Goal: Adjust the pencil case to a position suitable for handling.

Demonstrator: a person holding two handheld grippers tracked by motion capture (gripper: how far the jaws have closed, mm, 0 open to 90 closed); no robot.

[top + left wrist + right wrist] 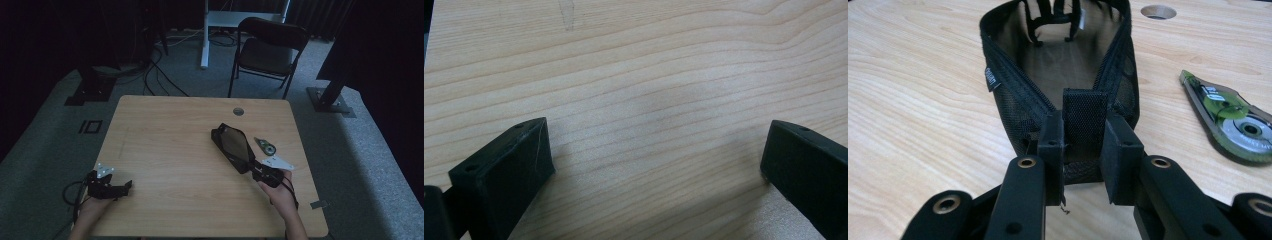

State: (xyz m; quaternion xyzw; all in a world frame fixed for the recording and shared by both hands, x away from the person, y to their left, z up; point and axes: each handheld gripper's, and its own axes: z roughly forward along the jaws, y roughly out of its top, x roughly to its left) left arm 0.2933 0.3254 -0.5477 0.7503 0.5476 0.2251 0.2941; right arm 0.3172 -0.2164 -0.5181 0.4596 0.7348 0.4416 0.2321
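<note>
My right gripper is clenched on the near end tab of the black mesh pouch, which lies on the table right of centre. Its long axis runs from my right hand up and to the left across the table, away from me, so any drag has to follow that line or the pouch will swing. The left gripper sits well apart at the near left edge, jaws spread over bare wood, holding nothing; the right hand is plainly the nearer one.

The right gripper view gives me what the high view cannot: the pads pinching the tab, the zip open, and the green tape dispenser just beside the pouch. What sits at the pouch's far end looks like straps, but I can't be sure.
</note>
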